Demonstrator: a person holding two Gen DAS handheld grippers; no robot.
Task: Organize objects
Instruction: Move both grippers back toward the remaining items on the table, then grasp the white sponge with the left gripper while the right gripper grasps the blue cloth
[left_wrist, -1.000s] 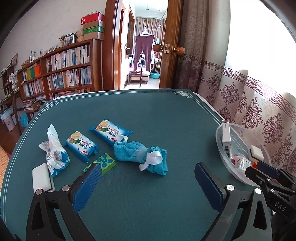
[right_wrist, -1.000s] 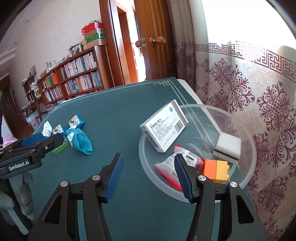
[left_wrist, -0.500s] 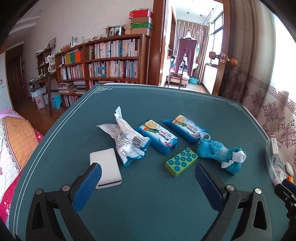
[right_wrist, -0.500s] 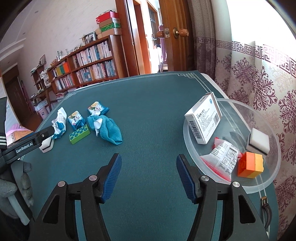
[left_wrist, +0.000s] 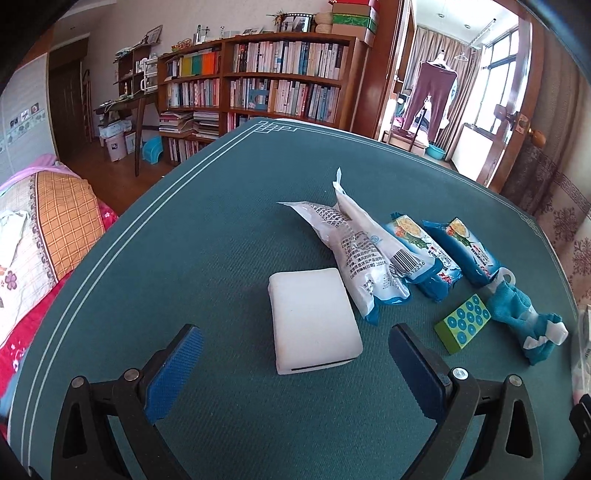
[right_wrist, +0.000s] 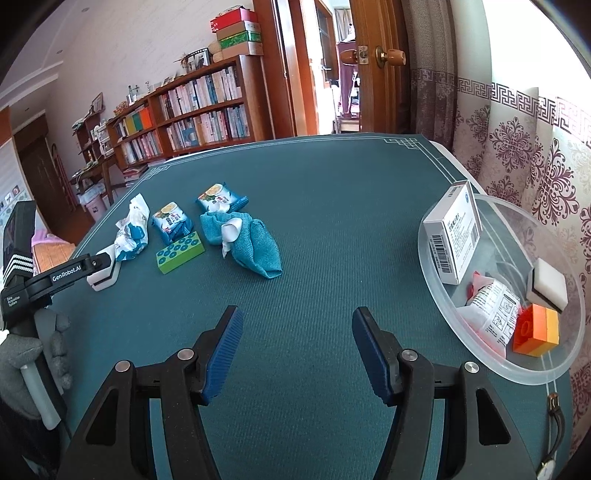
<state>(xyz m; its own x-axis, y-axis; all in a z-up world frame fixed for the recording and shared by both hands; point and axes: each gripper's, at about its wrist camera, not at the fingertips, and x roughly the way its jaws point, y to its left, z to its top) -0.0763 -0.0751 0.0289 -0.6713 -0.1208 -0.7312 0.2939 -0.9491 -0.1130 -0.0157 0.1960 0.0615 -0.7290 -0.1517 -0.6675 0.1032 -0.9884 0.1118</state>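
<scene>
Ribbed blue pads line the left gripper (left_wrist: 291, 373), whose jaws are spread wide around a soft white rectangular sponge (left_wrist: 314, 319) without touching it. Crinkled plastic packets (left_wrist: 369, 258), a studded green block (left_wrist: 461, 328) and a teal woven cloth (left_wrist: 524, 321) are laid beside it on the green felt table (left_wrist: 221, 258). The right gripper (right_wrist: 297, 350) is seen empty, half spread, near a clear round plastic bowl (right_wrist: 554, 365).
</scene>
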